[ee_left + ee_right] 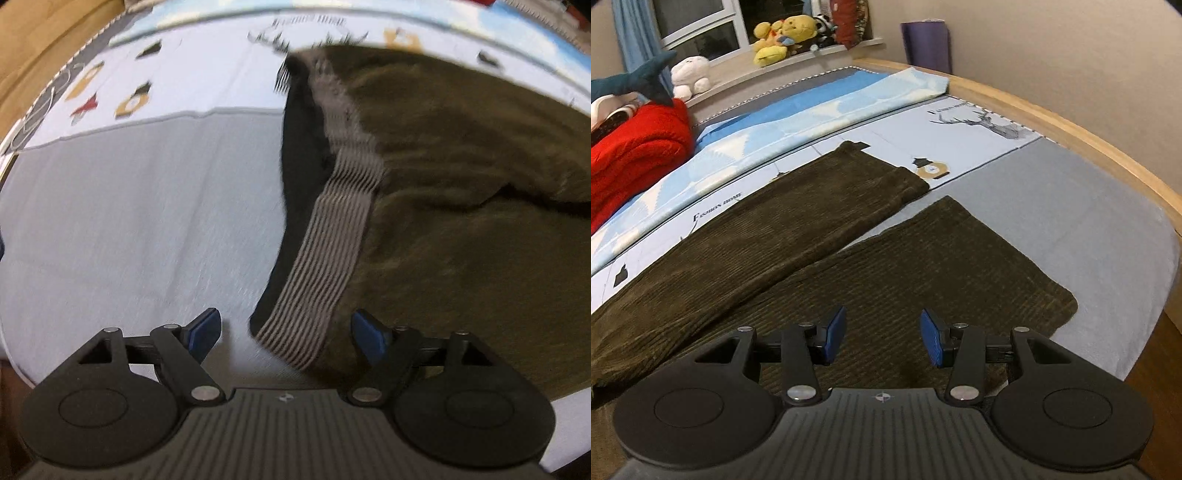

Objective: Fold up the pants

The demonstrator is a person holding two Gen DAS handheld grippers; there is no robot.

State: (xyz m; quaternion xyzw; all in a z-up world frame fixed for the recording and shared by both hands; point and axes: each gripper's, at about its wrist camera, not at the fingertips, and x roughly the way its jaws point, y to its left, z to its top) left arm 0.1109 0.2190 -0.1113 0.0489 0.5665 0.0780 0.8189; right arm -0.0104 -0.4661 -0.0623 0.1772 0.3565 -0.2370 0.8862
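Observation:
Dark olive corduroy pants (461,192) lie flat on the bed. In the left wrist view their grey ribbed waistband (325,258) runs down the middle, its near corner just ahead of my left gripper (286,332). That gripper is open, its blue pads wide apart and nothing pinched. The right wrist view shows both legs (820,221) stretched away from me, the hems at the far end. My right gripper (882,336) hovers over the nearer leg (942,273), open, with no cloth between its pads.
The bed has a grey sheet (1089,206) and a printed pale blue cover (960,122). A red quilt (635,147) sits at the far left, plush toys (783,37) on the windowsill. A wooden bed frame (1108,140) borders the right side.

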